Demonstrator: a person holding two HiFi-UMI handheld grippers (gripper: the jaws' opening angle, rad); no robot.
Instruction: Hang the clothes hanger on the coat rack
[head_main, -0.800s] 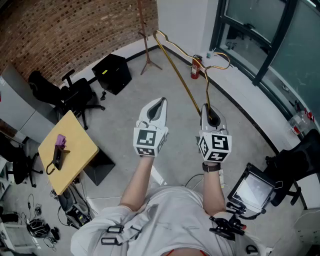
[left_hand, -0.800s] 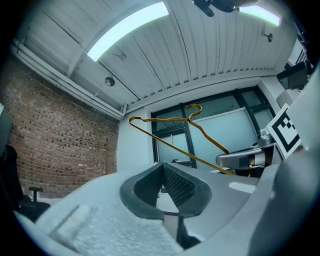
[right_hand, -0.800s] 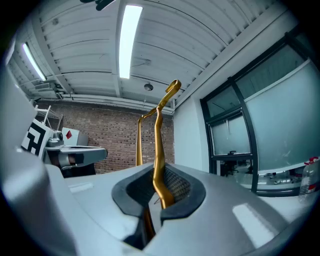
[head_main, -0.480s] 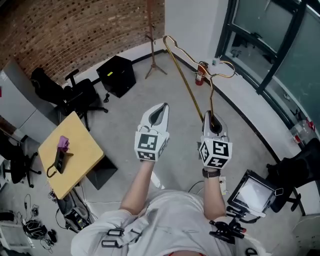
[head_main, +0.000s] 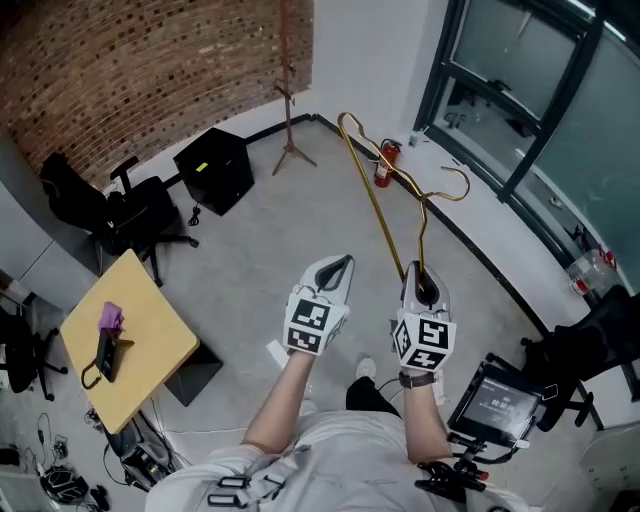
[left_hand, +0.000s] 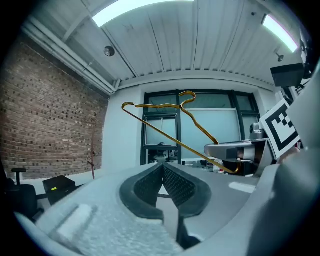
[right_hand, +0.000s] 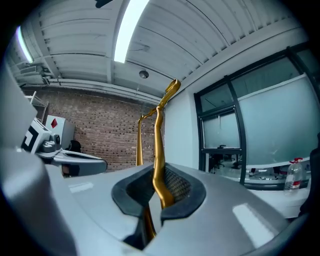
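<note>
We are clamping the right gripper (head_main: 421, 284) shut on the hanger's (right_hand: 158, 150) lower end, holding it aloft well short of the rack (head_main: 287, 120). The left gripper (head_main: 341, 267), jaws together and empty, is hovering equally far from the rack.

Floor (head_main: 250, 250): grey concrete, running up to a brick wall and a glazed wall.
Counter (head_main: 152, 328): light wooden top, standing on the floor at the left.
On the counter: a purple item (head_main: 110, 318), with a dark strapped device (head_main: 100, 353) just beside it.
Floor by the brick wall: black box (head_main: 213, 170), black office chairs (head_main: 135, 215), coat rack (head_main: 288, 110) on spread feet.
Floor by the glazed wall: red fire extinguisher (head_main: 383, 163).
Floor, lower left: tangled cables (head_main: 60, 485).
</note>
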